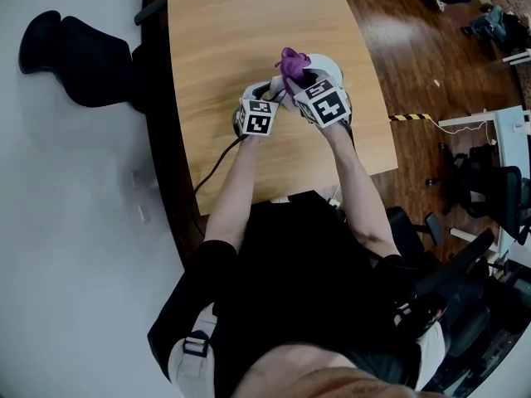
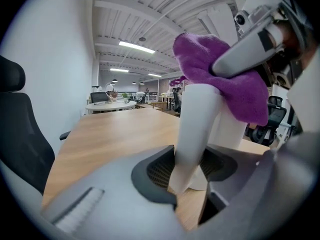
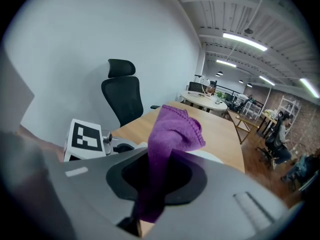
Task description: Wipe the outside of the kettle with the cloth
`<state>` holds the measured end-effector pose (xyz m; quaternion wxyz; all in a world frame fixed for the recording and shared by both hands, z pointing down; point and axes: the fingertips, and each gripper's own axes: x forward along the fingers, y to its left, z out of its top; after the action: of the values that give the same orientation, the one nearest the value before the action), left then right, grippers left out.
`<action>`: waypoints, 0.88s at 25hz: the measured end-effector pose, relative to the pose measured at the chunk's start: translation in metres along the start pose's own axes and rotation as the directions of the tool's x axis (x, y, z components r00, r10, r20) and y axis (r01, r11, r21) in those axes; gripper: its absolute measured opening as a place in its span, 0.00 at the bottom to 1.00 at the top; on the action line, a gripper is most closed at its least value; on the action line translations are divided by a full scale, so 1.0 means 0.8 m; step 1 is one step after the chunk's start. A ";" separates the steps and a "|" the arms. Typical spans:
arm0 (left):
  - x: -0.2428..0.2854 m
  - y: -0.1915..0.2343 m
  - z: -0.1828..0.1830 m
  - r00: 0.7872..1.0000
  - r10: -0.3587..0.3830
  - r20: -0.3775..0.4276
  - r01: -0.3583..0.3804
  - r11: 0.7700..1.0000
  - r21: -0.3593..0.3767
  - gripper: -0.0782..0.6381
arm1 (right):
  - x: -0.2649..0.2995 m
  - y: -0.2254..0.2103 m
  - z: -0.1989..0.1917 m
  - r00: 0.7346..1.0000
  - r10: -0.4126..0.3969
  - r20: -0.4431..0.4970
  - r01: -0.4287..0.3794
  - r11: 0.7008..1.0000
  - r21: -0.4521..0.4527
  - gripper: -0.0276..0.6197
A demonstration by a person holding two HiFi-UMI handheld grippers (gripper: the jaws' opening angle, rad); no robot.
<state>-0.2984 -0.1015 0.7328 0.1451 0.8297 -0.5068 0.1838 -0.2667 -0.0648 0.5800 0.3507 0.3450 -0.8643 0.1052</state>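
Observation:
A white kettle (image 1: 321,61) stands on the wooden table (image 1: 224,31), just ahead of both grippers. My left gripper (image 1: 278,91) reaches in from the left. In the left gripper view its jaws (image 2: 192,184) stand wide on either side of the kettle's white handle (image 2: 197,129) and hold it. My right gripper (image 1: 297,80) is shut on a purple cloth (image 1: 290,60), which bunches up over the top of the kettle. In the right gripper view the cloth (image 3: 172,134) rises out of the jaws (image 3: 150,204) and hides most of the kettle (image 3: 210,156).
A black cable (image 1: 217,166) runs from the kettle toward the table's near edge. A black office chair (image 1: 75,52) stands left of the table, and more chairs (image 1: 489,189) and a white desk on the wooden floor at the right.

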 end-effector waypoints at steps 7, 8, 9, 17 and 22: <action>0.002 -0.004 -0.006 1.000 0.008 -0.007 -0.008 1.000 -0.016 0.78 | -0.036 -0.038 -0.039 0.999 0.022 0.046 -0.025 0.997 0.068 0.13; 0.002 -0.006 -0.005 1.000 0.010 -0.008 -0.010 1.000 -0.015 0.78 | -0.044 -0.050 -0.047 0.998 0.018 0.053 -0.022 0.996 0.084 0.13; 0.002 -0.008 -0.002 1.000 0.012 -0.007 -0.012 1.000 -0.013 0.78 | -0.052 -0.063 -0.055 0.998 0.012 0.062 -0.019 0.994 0.103 0.13; 0.008 -0.007 0.004 0.999 0.034 0.022 -0.033 0.999 -0.021 0.78 | -0.086 -0.149 -0.097 0.993 -0.021 0.120 -0.004 0.979 0.204 0.13; 0.009 -0.030 0.005 0.998 0.054 0.011 -0.054 0.998 -0.010 0.78 | -0.106 -0.205 -0.165 0.995 -0.070 0.070 0.048 0.961 0.274 0.13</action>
<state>-0.2735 -0.0980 0.7315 0.1409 0.8161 -0.5307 0.1805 -0.0424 -0.0859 0.6092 0.2685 0.4193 -0.8442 0.1987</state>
